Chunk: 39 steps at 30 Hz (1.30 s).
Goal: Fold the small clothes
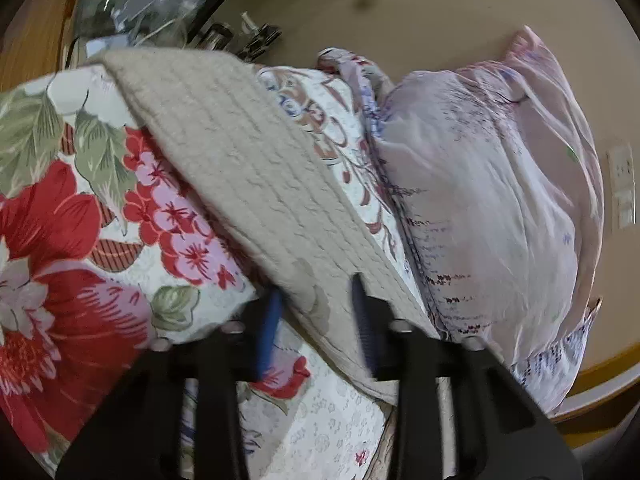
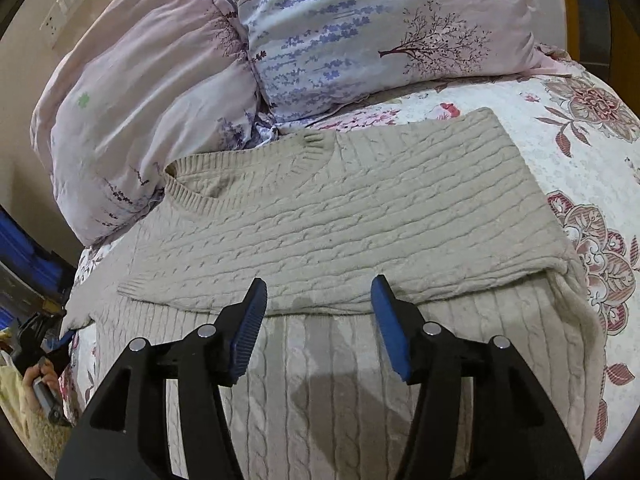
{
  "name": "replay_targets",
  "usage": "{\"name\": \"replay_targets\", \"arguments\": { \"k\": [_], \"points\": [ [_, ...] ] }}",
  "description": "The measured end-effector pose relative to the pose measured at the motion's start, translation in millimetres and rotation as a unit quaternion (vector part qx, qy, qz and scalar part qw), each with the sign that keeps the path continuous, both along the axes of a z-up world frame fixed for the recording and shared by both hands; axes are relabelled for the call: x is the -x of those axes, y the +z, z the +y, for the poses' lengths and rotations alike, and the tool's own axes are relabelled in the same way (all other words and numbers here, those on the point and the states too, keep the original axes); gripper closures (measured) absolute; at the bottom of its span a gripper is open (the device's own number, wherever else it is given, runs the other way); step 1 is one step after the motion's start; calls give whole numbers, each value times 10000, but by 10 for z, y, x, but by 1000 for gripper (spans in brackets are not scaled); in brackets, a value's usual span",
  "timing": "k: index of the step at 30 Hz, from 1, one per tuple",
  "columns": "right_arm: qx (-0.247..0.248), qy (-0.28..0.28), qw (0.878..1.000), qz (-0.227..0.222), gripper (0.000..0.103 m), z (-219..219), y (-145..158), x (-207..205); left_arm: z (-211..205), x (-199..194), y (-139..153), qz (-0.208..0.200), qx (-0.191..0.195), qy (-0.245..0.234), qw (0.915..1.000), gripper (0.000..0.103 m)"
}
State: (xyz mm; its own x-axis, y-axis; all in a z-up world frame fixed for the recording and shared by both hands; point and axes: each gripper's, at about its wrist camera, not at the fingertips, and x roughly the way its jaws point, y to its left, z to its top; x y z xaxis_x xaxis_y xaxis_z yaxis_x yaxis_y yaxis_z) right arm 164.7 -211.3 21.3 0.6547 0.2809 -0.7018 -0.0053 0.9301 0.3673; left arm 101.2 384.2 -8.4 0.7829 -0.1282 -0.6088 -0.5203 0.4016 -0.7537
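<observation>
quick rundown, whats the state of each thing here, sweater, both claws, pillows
sweater: partly folded, one part laid over the rest, flat on the bedspread
left claw: open, fingers either side of a sweater edge
right claw: open, empty, above the sweater's folded edge
pillows: lying at the head of the bed behind the sweater, one touching its collar
bedspread: spread flat under the sweater
</observation>
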Motion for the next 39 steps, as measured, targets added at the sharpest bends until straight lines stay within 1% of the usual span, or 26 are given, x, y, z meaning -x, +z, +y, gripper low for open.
{"name": "replay_targets", "arguments": {
  "k": [1, 3, 5, 8, 9, 10, 13, 15, 16, 18, 19, 22, 23, 25, 26, 27, 28, 29, 30, 31, 32, 34, 35, 36, 37, 39],
  "points": [
    [6, 18, 10000, -1, 45, 7, 0, 8, 6, -12, -12, 11, 83, -10, 10000, 94],
    [-2, 59, 10000, -10, 45, 7, 11, 11, 4, -11, 47, -67, 12, -37, 10000, 95],
    [-38, 69, 10000, -48, 45, -4, 33, 17, -72, -27, 202, -248, -237, -119, 9993, 96],
    [-56, 61, 9998, -161, 41, -29, 74, 37, -225, -93, 452, -568, -466, -320, 9968, 96],
    [-51, 62, 9998, -205, 40, -37, 84, 49, -325, -144, 568, -711, -578, -473, 9947, 97],
    [-47, 73, 9997, -226, 40, -43, 87, 56, -387, -171, 625, -769, -650, -549, 9934, 97],
    [-50, 89, 9996, -278, 39, -66, 88, 83, -754, -320, 872, -1041, -989, -957, 9850, 97],
    [-79, 81, 9995, -289, 39, -92, 79, 97, -1118, -430, 1015, -1225, -1272, -1347, 9750, 97],
    [-95, 72, 9995, -293, 39, -110, 72, 103, -1225, -461, 1047, -1275, -1342, -1468, 9717, 97],
    [-112, 50, 9995, -293, 39, -135, 66, 116, -1612, -571, 1134, -1435, -1546, -1889, 9591, 97],
    [-119, 38, 9995, -293, 39, -153, 65, 123, -1747, -609, 1156, -1484, -1604, -2032, 9545, 97],
    [-152, 0, 9995, -271, 39, -195, 63, 137, -2277, -717, 1169, -1650, -1812, -2603, 9339, 97],
    [-161, -16, 9995, -271, 39, -214, 60, 141, -2513, -755, 1126, -1660, -1869, -2860, 9251, 97],
    [-172, -35, 9995, -262, 39, -241, 51, 148, -2786, -787, 1008, -1574, -1910, -3176, 9153, 97],
    [-182, -36, 9995, -246, 39, -255, 41, 146, -2954, -819, 890, -1437, -1903, -3395, 9099, 97],
    [-192, -31, 9996, -221, 39, -266, 29, 141, -3075, -844, 771, -1298, -1844, -3574, 9063, 97],
    [-201, -23, 9996, -204, 39, -271, 20, 141, -3168, -866, 635, -1124, -1739, -3721, 9048, 96],
    [-210, -6, 9996, -181, 39, -271, 9, 139, -3203, -874, 553, -1011, -1635, -3798, 9049, 96],
    [-215, 19, 9996, -164, 39, -265, 2, 137, -3216, -882, 452, -880, -1476, -3862, 9063, 92],
    [-215, 39, 9996, -160, 39, -254, 0, 139, -3201, -879, 378, -790, -1319, -3875, 9090, 90],
    [-211, 65, 9996, -164, 39, -245, 0, 138, -3162, -877, 311, -708, -1107, -3844, 9138, 87],
    [-216, 91, 9996, -163, 38, -234, -1, 131, -3058, -857, 267, -671, -823, -3725, 9219, 64],
    [-226, 99, 9996, -162, 38, -227, -3, 127, -2949, -831, 249, -673, -647, -3562, 9297, 61],
    [-231, 101, 9996, -158, 38, -220, -6, 124, -2868, -821, 245, -681, -513, -3437, 9352, 58],
    [-242, 109, 9995, -152, 38, -216, -9, 124, -2801, -823, 242, -677, -395, -3325, 9399, 58],
    [-259, 128, 9995, -133, 38, -211, -25, 119, -2639, -846, 219, -614, -96, -3006, 9517, 58]
  ]
}}
